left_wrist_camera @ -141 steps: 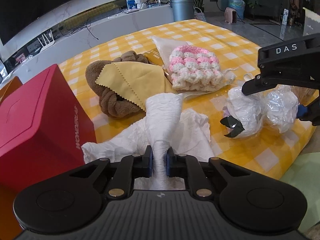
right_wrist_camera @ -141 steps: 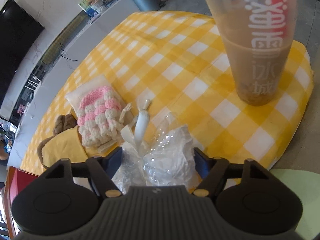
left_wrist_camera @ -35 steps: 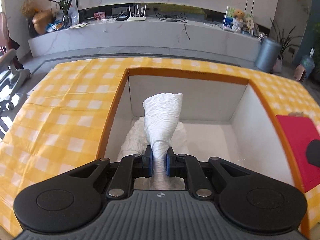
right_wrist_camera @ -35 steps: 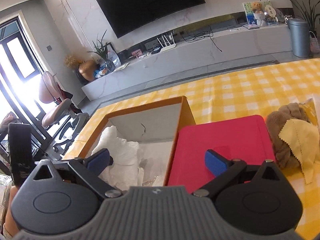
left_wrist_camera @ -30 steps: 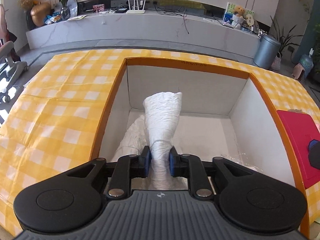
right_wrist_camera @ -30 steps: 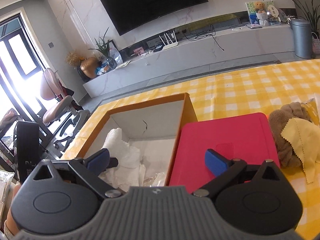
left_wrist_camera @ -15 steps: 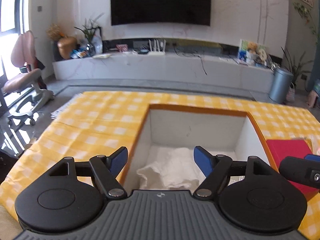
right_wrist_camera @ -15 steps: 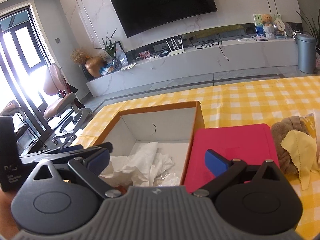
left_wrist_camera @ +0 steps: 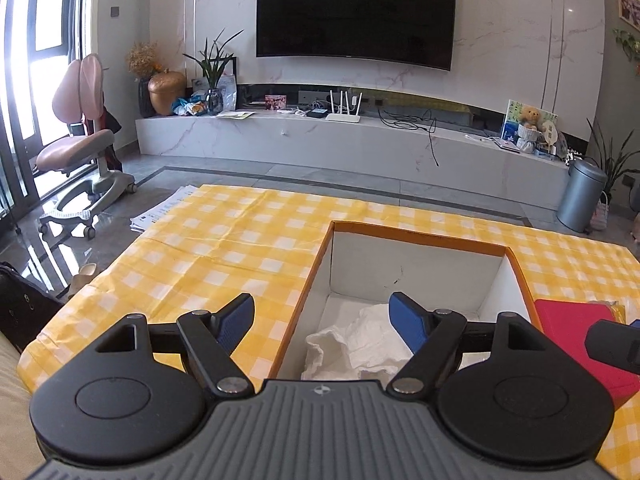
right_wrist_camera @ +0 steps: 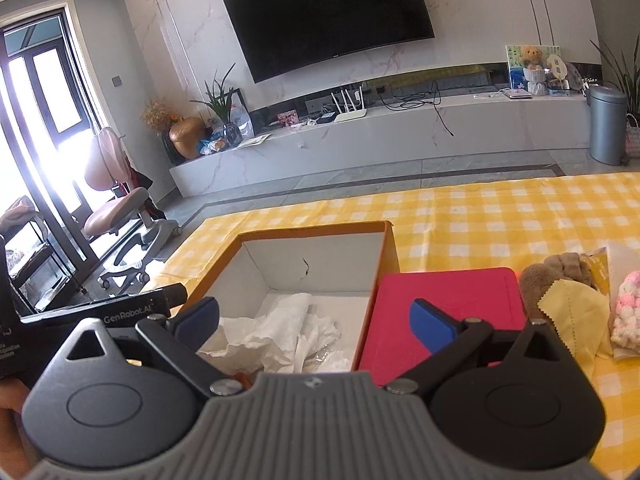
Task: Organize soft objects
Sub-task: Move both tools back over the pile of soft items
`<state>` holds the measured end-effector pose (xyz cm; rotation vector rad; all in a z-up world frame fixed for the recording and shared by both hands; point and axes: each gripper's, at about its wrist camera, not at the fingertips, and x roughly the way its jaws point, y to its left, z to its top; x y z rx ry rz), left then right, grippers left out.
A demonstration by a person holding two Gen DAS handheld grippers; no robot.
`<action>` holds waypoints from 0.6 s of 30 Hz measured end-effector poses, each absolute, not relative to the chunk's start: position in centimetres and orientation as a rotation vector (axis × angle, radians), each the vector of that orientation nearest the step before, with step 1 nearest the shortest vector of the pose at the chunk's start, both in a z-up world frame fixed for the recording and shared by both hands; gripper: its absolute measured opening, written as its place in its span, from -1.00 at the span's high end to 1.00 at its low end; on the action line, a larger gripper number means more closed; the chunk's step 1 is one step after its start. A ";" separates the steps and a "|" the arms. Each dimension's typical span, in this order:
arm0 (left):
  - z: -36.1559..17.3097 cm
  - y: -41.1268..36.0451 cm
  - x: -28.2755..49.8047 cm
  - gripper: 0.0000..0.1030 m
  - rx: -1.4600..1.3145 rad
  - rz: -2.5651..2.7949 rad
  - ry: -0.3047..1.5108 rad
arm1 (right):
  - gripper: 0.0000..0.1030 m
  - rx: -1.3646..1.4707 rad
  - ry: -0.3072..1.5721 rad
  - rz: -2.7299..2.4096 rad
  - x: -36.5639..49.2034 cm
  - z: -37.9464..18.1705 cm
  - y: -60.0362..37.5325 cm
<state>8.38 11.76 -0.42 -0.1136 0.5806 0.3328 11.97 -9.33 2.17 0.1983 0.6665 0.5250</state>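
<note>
Inside the orange-rimmed box (left_wrist_camera: 416, 268), crumpled white paper (left_wrist_camera: 360, 344) lies loose on the floor — no gripper touching it. Above, the left gripper (left_wrist_camera: 320, 316) has its fingers spread wide and empty; the right gripper (right_wrist_camera: 316, 316) is likewise parted. Beside the box, on the yellow checked tablecloth (left_wrist_camera: 224, 248), rests a red lid (right_wrist_camera: 448, 300).

The left gripper (left_wrist_camera: 322, 318) has a grey ribbed body, and behind the fingers sit two round black discs. Black arms run forward from silver screws to blue pads (left_wrist_camera: 408, 320). The right gripper (right_wrist_camera: 314, 322) is built the same (grey ribs, black discs, blue pads (right_wrist_camera: 434, 330)). Seen from the right wrist, the left tool's black side bears white "GenRobot.AI" lettering.
</note>
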 end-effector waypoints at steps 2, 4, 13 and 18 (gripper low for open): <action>-0.1 11.5 7.8 -0.75 -0.112 0.323 0.561 | -0.93 0.168 0.672 0.523 11.8 2.5 -9.3; 0.3 11.1 7.1 -0.75 -0.108 0.285 0.548 | -0.93 0.157 0.661 0.524 11.5 3.0 -9.6; 2.3 7.2 4.7 -0.75 -0.049 0.133 0.504 | -0.93 0.172 0.580 0.468 9.9 6.1 -13.7; 3.2 3.5 4.4 -0.75 -0.019 0.076 0.493 | -0.93 0.181 0.540 0.370 9.1 7.2 -17.7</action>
